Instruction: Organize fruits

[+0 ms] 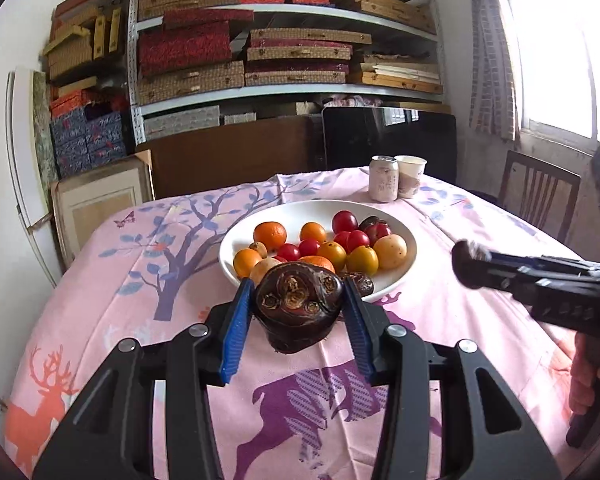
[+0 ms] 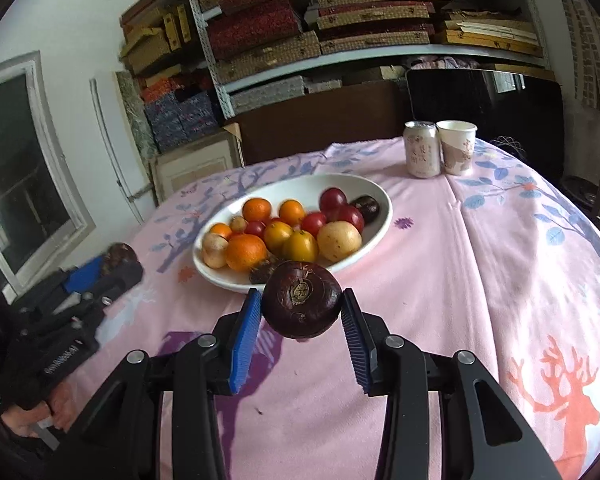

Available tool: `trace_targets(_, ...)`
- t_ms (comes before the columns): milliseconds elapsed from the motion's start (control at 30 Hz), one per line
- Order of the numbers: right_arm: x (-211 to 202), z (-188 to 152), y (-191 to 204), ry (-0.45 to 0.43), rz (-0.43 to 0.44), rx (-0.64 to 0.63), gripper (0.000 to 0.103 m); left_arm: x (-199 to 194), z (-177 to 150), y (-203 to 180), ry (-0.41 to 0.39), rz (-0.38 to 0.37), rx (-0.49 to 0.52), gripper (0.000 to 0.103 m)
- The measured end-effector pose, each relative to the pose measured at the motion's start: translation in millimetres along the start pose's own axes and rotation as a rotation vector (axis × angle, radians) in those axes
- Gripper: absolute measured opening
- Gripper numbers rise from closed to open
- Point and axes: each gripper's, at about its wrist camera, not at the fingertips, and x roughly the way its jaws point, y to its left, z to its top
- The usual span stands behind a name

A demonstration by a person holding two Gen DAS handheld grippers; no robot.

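A: Fruits, how many of them are already in the white bowl [image 1: 236, 240]?

B: Most of them, I judge. In the bowl I see oranges, small red ones, yellow ones and one or two dark ones, all lying together in a heap. Two dark brown fruits are not yet inside, because I carry them.

A: Where are these two?

B: My left hand-held gripper [image 1: 298, 312] grasps the knobbly dark fruit [image 1: 298, 300] between its blue pads [image 1: 236, 328], just before the near rim of the bowl. My right hand-held gripper [image 2: 302, 312] is clenched on the round dark fruit [image 2: 302, 300] in the same way, also near the rim. Both seem lifted above the cloth, but I cannot tell how high.

A: So what is left?

B: I think only to put these two down in the bowl. On the counter [image 2: 460, 280] I find no other loose fruit, as far as the two views show.

A: And the room?

B: The counter has a pink cloth with deer and trees printed on it. At its far side a drink can [image 2: 422, 154] stands just beside a paper cup [image 2: 458, 146]. Behind is a metal shelf [image 1: 284, 90] full of woven boxes, and a window [image 1: 552, 60] with a curtain is on the right.
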Motion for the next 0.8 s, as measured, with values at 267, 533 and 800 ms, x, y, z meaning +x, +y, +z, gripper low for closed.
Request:
trace_targets(267,3,48,12,-0.018,-0.079,-0.078,0.042,15,48,7,0.041,0.058,-0.075,0.043)
trace_targets(533,51,88,-9,0.076,-0.039,0.003,0.028,81,73,31,0.088,0.095,-0.206,0.043)
trace_targets(800,46,-7,4,0.239,-0.161,-0.26,0.093,77,64,31,0.09,0.038,-0.171,0.043)
